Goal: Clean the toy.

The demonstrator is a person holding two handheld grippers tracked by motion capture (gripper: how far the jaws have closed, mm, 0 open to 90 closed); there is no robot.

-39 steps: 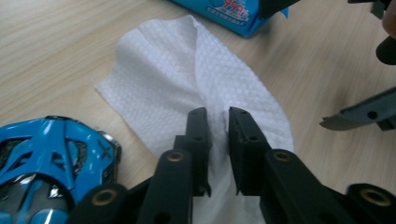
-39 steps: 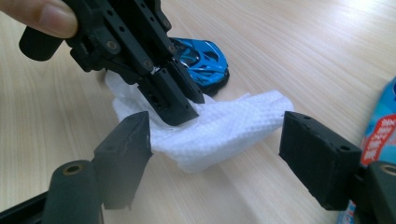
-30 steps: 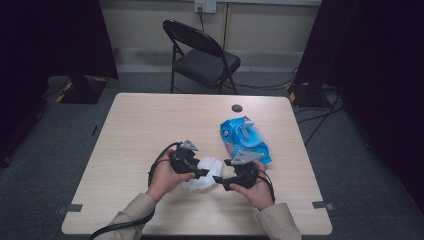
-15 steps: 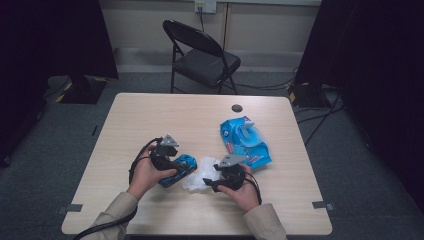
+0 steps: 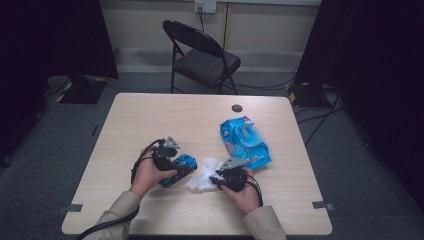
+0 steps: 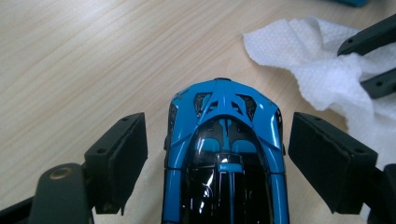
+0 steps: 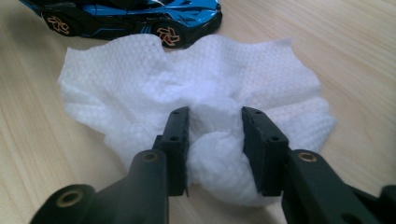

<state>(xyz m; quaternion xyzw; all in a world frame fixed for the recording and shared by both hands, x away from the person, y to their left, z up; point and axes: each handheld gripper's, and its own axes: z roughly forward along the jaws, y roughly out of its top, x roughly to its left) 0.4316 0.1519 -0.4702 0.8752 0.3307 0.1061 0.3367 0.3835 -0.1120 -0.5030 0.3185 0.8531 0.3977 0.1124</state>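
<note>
From above, my room looks dim, dark at both sides, with the pale surface (image 5: 150, 120) softly lit. My close views are brighter; glare streaks the toy car (image 6: 224, 154), and my nearest tongs blur.

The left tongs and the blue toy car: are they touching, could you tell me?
Apart. The left gripper view shows the left tongs open, with bare table on either side of the blue toy car.

Toy car (image 6: 224, 154) rear cut off by frame edge, pack (image 5: 245, 141) print illegible

wood table (image 5: 150, 115), toy car (image 5: 181, 166), wipe (image 5: 204, 176), wipes pack (image 5: 246, 141)
</note>
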